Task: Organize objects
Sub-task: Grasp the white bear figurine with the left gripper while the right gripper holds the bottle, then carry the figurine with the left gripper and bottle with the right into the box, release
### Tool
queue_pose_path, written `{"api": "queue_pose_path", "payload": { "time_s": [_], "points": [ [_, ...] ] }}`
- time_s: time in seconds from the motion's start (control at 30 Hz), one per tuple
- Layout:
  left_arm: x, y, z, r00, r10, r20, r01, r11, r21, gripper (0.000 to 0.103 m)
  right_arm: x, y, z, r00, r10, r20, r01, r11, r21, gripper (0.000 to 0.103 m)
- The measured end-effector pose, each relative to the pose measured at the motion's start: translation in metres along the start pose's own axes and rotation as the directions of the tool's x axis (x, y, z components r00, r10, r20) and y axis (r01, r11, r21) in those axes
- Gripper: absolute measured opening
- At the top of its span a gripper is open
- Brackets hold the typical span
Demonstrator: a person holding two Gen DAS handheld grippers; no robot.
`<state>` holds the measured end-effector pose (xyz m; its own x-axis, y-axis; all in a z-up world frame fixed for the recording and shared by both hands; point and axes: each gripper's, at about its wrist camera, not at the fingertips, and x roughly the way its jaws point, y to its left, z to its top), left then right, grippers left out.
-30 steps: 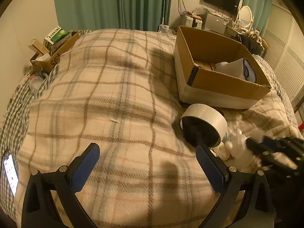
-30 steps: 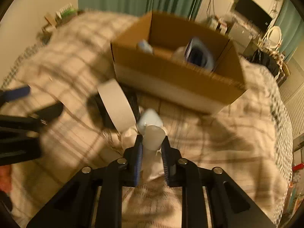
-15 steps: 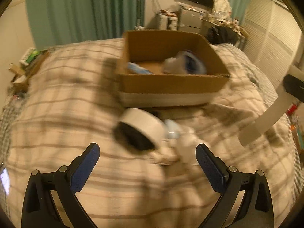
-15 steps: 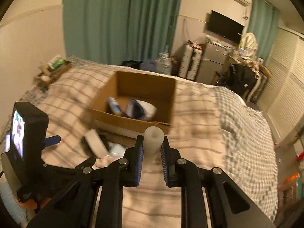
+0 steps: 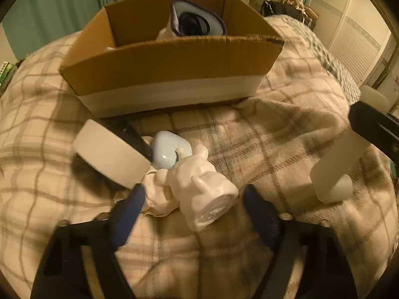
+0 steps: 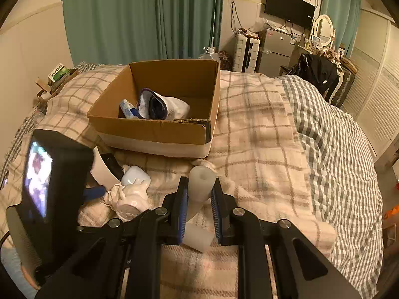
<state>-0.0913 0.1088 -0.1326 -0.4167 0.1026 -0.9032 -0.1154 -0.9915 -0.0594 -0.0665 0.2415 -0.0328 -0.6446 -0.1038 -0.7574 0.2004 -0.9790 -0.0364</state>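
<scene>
A bed under a plaid blanket [image 6: 261, 134] fills a room with green curtains [image 6: 139, 17]. The right gripper [image 6: 199, 206] is clenched on a white tube [image 6: 200, 186], well short of the cardboard box [image 6: 159, 129] ahead. The left gripper [image 5: 192, 199] has just been closing, its jaws flanking but not pressing a white figurine [image 5: 199, 186], tape roll [image 5: 109, 157] just beyond.

A home bedroom: a bed under a cream plaid wool blanket [image 6: 261, 134] and a grey-and-white checked duvet [image 6: 336, 134], long teal curtains [image 6: 139, 17] on the wall behind, a black flat television [image 6: 289, 11] mounted above a small silver fridge [image 6: 275, 49], and an oval white-framed vanity mirror [image 6: 323, 28] beside louvred white closet doors [image 6: 376, 92].
</scene>
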Motion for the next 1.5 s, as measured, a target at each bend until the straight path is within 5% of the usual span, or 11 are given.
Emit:
{"api": "queue_pose_path", "payload": {
  "time_s": [0.2,0.43,0.47,0.5,0.53,0.8,0.87,0.93,1.0,1.03,1.5],
  "points": [
    [-0.002,0.007,-0.001,1.0,-0.015,-0.007,0.015,1.0,-0.014,0.061,-0.002,0.002,-0.001,1.0,0.007,0.007,-0.007,1.0,-0.002,0.017],
    [-0.048,0.011,-0.008,0.996,-0.042,0.078,0.043,0.999,-0.012,0.059,-0.031,0.01,0.006,0.998,-0.014,0.058,0.015,1.0,-0.019,0.017],
    [-0.056,0.013,-0.008,0.995,-0.047,0.093,0.049,0.999,-0.015,0.055,-0.037,0.013,0.008,0.997,-0.016,0.069,0.018,1.0,-0.024,0.017],
    [-0.065,0.015,-0.008,0.992,-0.052,0.112,0.054,0.998,-0.015,0.028,-0.044,0.015,0.01,0.996,-0.023,0.082,0.025,0.999,-0.03,0.017],
    [-0.072,0.018,-0.007,0.991,-0.059,0.119,0.061,0.998,-0.014,0.019,-0.051,0.018,0.013,0.995,-0.034,0.093,0.038,0.999,-0.036,0.017],
    [-0.091,0.033,-0.004,0.985,-0.084,0.152,0.085,0.996,0.001,0.016,-0.081,0.03,0.023,0.991,-0.033,0.134,0.04,0.998,-0.05,0.017],
    [-0.083,0.04,-0.008,0.989,-0.071,0.132,0.073,0.997,-0.013,0.019,-0.08,0.03,0.022,0.991,-0.044,0.13,0.05,0.998,-0.048,0.017],
    [-0.077,0.043,-0.011,0.992,-0.069,0.102,0.072,0.997,-0.025,0.032,-0.076,0.03,0.022,0.991,-0.06,0.118,0.066,0.997,-0.046,0.017],
    [-0.068,0.046,-0.015,0.995,-0.058,0.086,0.062,0.997,-0.042,0.073,-0.068,0.027,0.02,0.992,-0.072,0.101,0.077,0.996,-0.047,0.017],
    [-0.065,0.047,-0.016,0.995,-0.044,0.091,0.048,0.998,-0.047,0.077,-0.06,0.025,0.019,0.994,-0.072,0.086,0.077,0.996,-0.046,0.017],
    [-0.002,0.022,-0.025,0.999,-0.015,-0.03,0.016,0.998,0.053,0.075,0.009,0.005,-0.006,1.0,0.002,-0.025,-0.002,1.0,0.011,0.017]
  ]
}}
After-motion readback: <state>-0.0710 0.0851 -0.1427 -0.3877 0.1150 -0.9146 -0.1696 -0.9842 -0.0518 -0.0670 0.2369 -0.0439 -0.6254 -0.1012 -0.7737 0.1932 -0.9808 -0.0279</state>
